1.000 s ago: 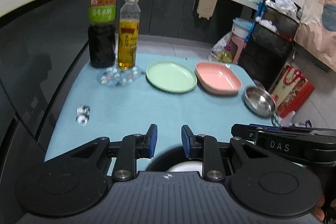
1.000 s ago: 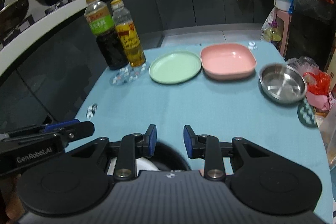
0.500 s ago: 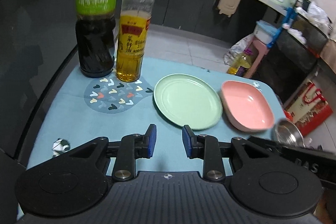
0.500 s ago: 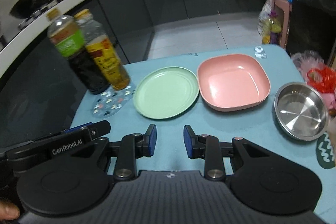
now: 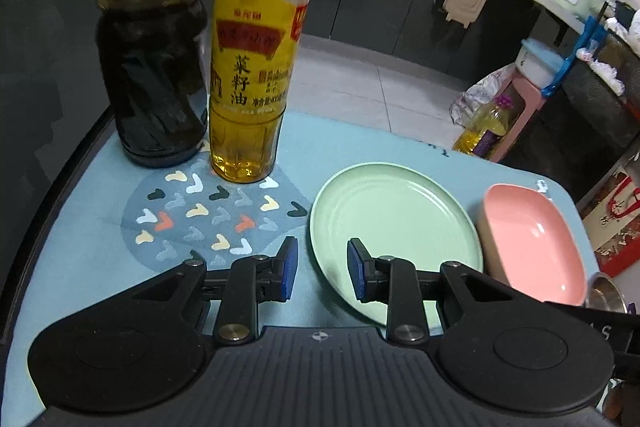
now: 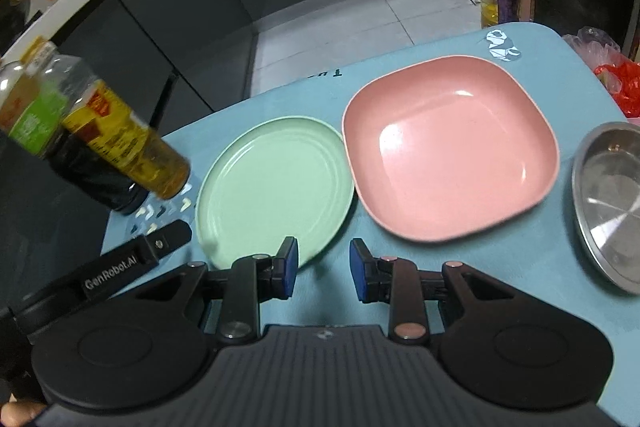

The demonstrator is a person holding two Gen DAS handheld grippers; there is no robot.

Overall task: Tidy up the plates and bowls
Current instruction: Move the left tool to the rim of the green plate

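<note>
Both sets of tongs hang low over the blue surface (image 5: 100, 247), each spread a little and pinching nothing. The green plate (image 5: 392, 231) is the thing to watch: it lies flat just ahead of both. The left tongs (image 5: 322, 273) straddle its near-left rim, one fingertip over the plate, the other off its left edge. The right tongs (image 6: 323, 273) sit at its near-right edge. The pink square bowl (image 6: 448, 151) lies right of the green plate, almost touching; the steel bowl (image 6: 608, 203) farther right. Two bottles (image 5: 256, 67) stand left of the plate. I'd judge the left hand better placed for the plate.
</note>
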